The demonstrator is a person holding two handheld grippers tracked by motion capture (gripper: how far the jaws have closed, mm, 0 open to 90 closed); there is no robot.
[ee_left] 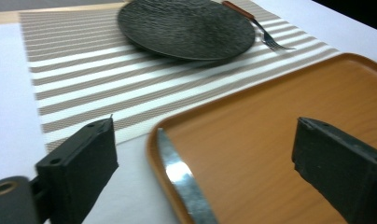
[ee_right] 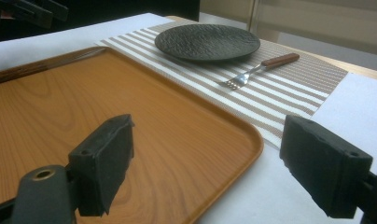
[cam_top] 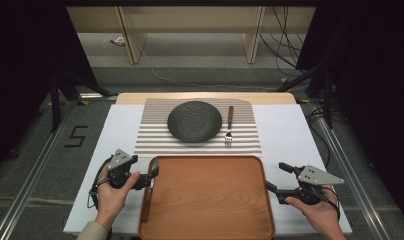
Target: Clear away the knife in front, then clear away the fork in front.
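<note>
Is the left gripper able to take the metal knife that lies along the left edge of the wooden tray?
Probably yes: the left gripper is open, the knife lies between its jaws, nothing covers it.

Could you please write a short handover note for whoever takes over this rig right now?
Left gripper: open at the tray's left rim, jaws either side of the knife, nothing gripped.
Right gripper: open, empty, at the tray's right edge.
Knife lies along the left inside edge of the wooden tray.
Dark plate sits on the striped placemat, with the fork to its right.
Done: plate and fork look set.
Left: probably the knife, perhaps to go on the mat beside the plate.
</note>
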